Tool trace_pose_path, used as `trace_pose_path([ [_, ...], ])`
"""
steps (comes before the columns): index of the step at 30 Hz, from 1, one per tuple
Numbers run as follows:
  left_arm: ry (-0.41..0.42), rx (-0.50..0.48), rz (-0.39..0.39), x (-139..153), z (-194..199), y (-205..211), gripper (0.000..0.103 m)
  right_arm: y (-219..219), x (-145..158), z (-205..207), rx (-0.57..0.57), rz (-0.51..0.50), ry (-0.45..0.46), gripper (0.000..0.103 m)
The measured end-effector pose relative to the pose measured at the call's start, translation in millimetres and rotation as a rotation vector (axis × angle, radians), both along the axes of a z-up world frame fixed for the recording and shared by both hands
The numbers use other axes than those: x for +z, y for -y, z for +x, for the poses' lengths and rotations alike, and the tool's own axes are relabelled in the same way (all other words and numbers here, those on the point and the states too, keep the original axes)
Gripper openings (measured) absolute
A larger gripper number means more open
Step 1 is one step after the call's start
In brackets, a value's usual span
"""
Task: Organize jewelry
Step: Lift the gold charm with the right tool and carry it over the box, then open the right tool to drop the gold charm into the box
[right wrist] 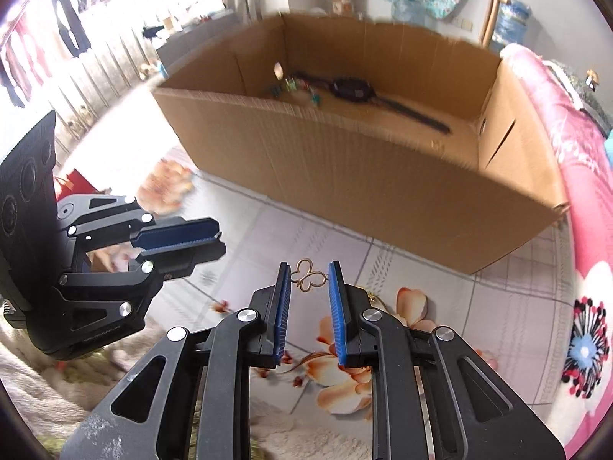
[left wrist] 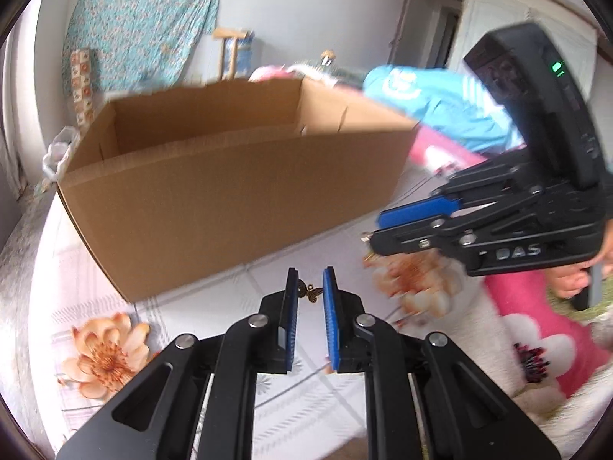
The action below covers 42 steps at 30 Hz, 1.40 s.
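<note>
My left gripper (left wrist: 310,287) is shut on a small bronze butterfly charm (left wrist: 311,292) held between its blue pads, above the floral cloth. My right gripper (right wrist: 309,278) is shut on a gold butterfly-outline piece (right wrist: 308,276) pinched between its pads; a bit of chain hangs by its right finger. Each gripper shows in the other's view: the right gripper (left wrist: 373,230) at the right, the left gripper (right wrist: 218,239) at the left. An open cardboard box (right wrist: 383,176) stands ahead of both; inside it lie a dark watch (right wrist: 356,90) and small coloured beads (right wrist: 295,86).
The box (left wrist: 230,199) sits on a floral tablecloth (left wrist: 107,349). A pink flowered blanket (right wrist: 574,230) lies to the right of the box. Blue and pink clothes (left wrist: 440,107) are piled behind the box. A clothes rack stands at the far left of the right wrist view.
</note>
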<state>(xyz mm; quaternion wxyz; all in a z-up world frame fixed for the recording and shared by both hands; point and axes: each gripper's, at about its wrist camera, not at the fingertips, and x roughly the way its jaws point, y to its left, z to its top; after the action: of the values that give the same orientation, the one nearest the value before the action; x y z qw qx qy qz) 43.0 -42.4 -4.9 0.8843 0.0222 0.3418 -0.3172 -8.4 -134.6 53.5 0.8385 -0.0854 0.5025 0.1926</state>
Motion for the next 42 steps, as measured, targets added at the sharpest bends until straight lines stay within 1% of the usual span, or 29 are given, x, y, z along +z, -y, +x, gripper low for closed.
trace_pose_path([
  [2, 0.035, -0.017, -0.017, 21.3, -3.9, -1.8, 0.012, 3.1, 17.1, -4.1, 0.009, 0.028, 0.036, 0.018],
  [4, 0.075, -0.025, -0.022, 43.6, -3.3, -4.1, 0.012, 10.4, 42.4, -5.7, 0.020, 0.056, 0.091, 0.018],
  [6, 0.104, -0.029, -0.008, 65.5, 5.5, -4.8, 0.012, 17.7, 59.4, -0.6, 0.032, 0.080, 0.134, 0.018],
  [7, 0.110, -0.030, 0.002, 71.5, 10.5, -5.2, 0.012, 20.5, 69.1, 3.6, 0.037, 0.088, 0.154, 0.018],
  [9, 0.095, -0.038, 0.023, 82.1, 28.0, -4.9, 0.012, 22.5, 81.7, 18.0, 0.054, 0.100, 0.177, 0.018],
  [11, 0.041, -0.057, 0.026, 87.5, 53.6, -4.1, 0.012, 22.7, 86.9, 37.0, 0.066, 0.091, 0.182, 0.018],
  [13, -0.050, -0.074, 0.045, 82.9, 84.8, 4.0, 0.012, 19.3, 83.5, 66.1, 0.075, 0.063, 0.152, 0.018],
  [14, -0.105, -0.080, 0.054, 77.1, 101.9, 4.1, 0.012, 19.1, 78.3, 85.3, 0.079, 0.053, 0.114, 0.018],
  [15, -0.190, -0.079, 0.067, 68.0, 123.9, 9.7, 0.012, 18.7, 73.5, 94.7, 0.079, 0.045, 0.085, 0.018],
  [16, -0.244, -0.079, 0.073, 61.8, 136.7, 8.3, 0.012, 17.0, 65.5, 111.6, 0.085, 0.028, 0.039, 0.018],
  [17, -0.309, -0.082, 0.078, 51.3, 149.9, 10.1, 0.012, 15.4, 61.8, 121.3, 0.088, 0.018, 0.013, 0.018],
  [18, -0.389, -0.074, 0.086, 40.6, 168.3, 14.2, 0.012, 12.0, 51.1, 134.3, 0.088, -0.003, -0.027, 0.013],
  [21, -0.516, -0.051, 0.107, 18.8, 199.0, 17.4, 0.012, 2.6, 24.6, 159.9, 0.090, -0.066, -0.109, 0.013],
  [23, -0.578, -0.018, 0.106, 9.1, 212.2, 19.0, 0.012, -1.5, 9.4, 171.0, 0.096, -0.103, -0.138, 0.013],
  [24, -0.595, -0.012, 0.104, 6.2, 216.2, 20.2, 0.012, -2.5, 4.5, 174.5, 0.095, -0.121, -0.152, 0.013],
  [26, -0.617, 0.004, 0.125, 0.2, 221.9, 23.5, 0.012, -2.3, -4.7, 181.0, 0.090, -0.140, -0.171, 0.013],
  [28, -0.622, -0.003, 0.144, -1.8, 224.1, 28.9, 0.012, -1.0, -10.9, 190.6, 0.087, -0.132, -0.178, 0.013],
  [30, -0.619, -0.012, 0.152, -2.2, 224.1, 33.1, 0.012, 1.5, -10.1, 193.9, 0.080, -0.115, -0.172, 0.013],
  [36, -0.649, -0.007, 0.159, -7.0, 228.1, 39.6, 0.013, 14.5, 7.9, 193.7, 0.058, -0.056, -0.129, 0.014],
  [38, -0.652, 0.004, 0.172, -9.2, 232.1, 40.5, 0.018, 18.7, 14.8, 192.7, 0.051, -0.041, -0.113, 0.015],
  [40, -0.667, 0.014, 0.169, -10.8, 234.8, 41.5, 0.027, 23.8, 24.6, 190.5, 0.045, -0.020, -0.092, 0.017],
  [42, -0.661, 0.023, 0.159, -9.8, 235.5, 40.4, 0.032, 29.5, 33.7, 188.5, 0.041, 0.004, -0.072, 0.019],
])
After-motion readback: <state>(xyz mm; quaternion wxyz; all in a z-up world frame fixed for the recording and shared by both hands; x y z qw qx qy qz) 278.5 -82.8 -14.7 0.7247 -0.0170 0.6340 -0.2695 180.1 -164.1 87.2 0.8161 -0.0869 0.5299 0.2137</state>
